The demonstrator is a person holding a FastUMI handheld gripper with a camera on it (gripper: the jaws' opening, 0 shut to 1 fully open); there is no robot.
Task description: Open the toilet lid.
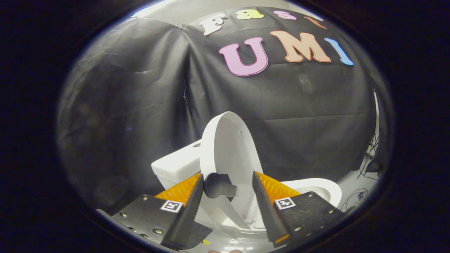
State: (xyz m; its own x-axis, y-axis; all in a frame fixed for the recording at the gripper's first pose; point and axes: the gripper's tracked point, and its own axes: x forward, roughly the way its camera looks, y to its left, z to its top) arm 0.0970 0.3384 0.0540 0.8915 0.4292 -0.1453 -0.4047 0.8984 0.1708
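Where tongs (227, 186) gape, rounded glossy toilet lid (230, 147) upright between fingers

toilet tank (177, 163) half hidden behind raised lid (230, 147), bowl rim (325, 189) partly behind gripper (227, 182) fingers

gripper (227, 182): two wedge fingers, serrated inner faces, set apart. Flat textured plates behind with shiny screws (158, 231), each carrying a square black-white fiducial tag (171, 206).
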